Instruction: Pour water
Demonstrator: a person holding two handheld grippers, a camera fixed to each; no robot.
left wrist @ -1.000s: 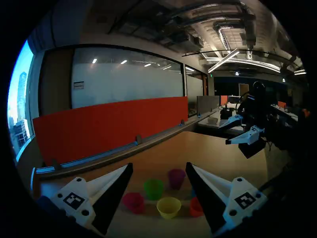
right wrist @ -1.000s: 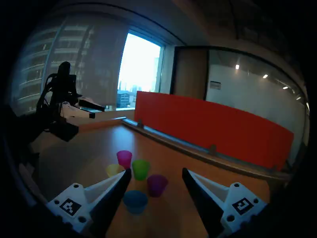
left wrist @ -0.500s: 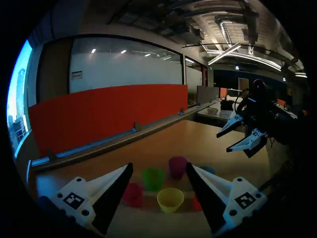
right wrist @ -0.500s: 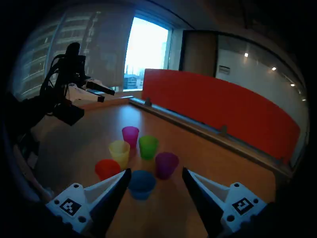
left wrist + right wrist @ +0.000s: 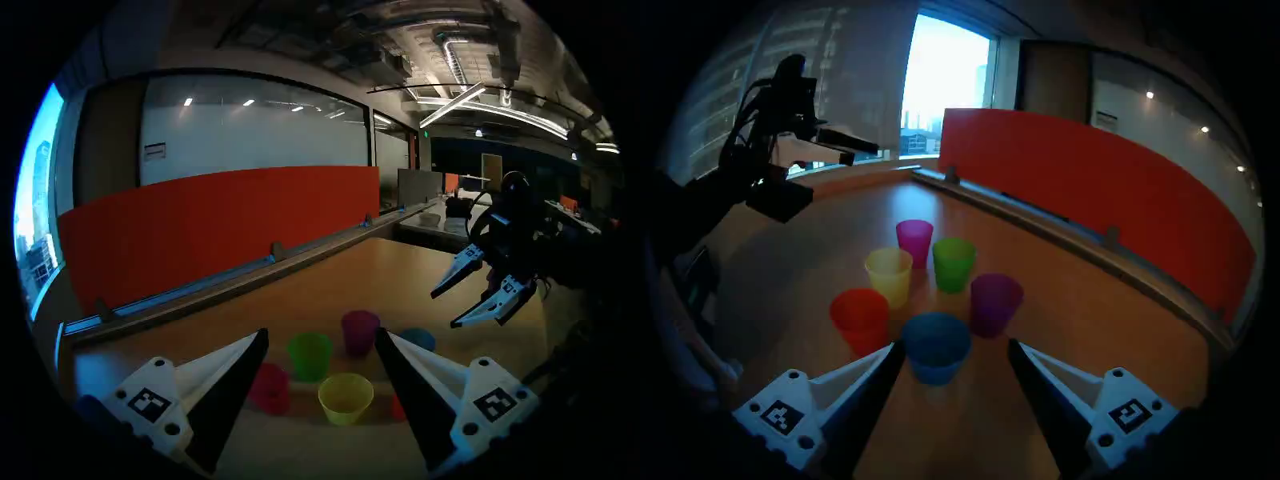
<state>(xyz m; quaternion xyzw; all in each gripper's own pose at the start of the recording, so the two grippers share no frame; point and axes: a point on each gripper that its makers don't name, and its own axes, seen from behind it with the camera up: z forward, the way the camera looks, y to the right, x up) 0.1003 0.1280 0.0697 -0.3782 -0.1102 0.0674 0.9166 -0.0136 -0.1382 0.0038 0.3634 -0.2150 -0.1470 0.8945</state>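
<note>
Six small plastic cups stand upright in a tight cluster on the wooden bench [image 5: 1120,320]. The blue tapered plastic cup [image 5: 936,348] sits nearest the right tool [image 5: 954,346]. Behind it are the orange-red cup [image 5: 860,318], the yellow cup [image 5: 889,274], the magenta cup [image 5: 914,240], the green cup [image 5: 953,262] and the purple cup [image 5: 994,302]. The right tool's two fingers are spread wide and hold nothing, and the blue cup lies in line with the gap between them. The left tool [image 5: 320,331] is likewise spread and empty above the opposite side of the cluster, where the yellow cup is closest to it. Whether any cup holds water cannot be told from these views. The cups look light and thin-walled, so a hard squeeze would probably bend the wall, and a full one could spill. Their smooth, tapered sides may also let a cup slide downward out of a loose grip. The best hold is likely across the middle of the wall, below the rim, with moderate pressure. The blue cup seems the easiest to take because its near side is free, though its neighbours stand just beside it and leave little room for the fingers.
</note>
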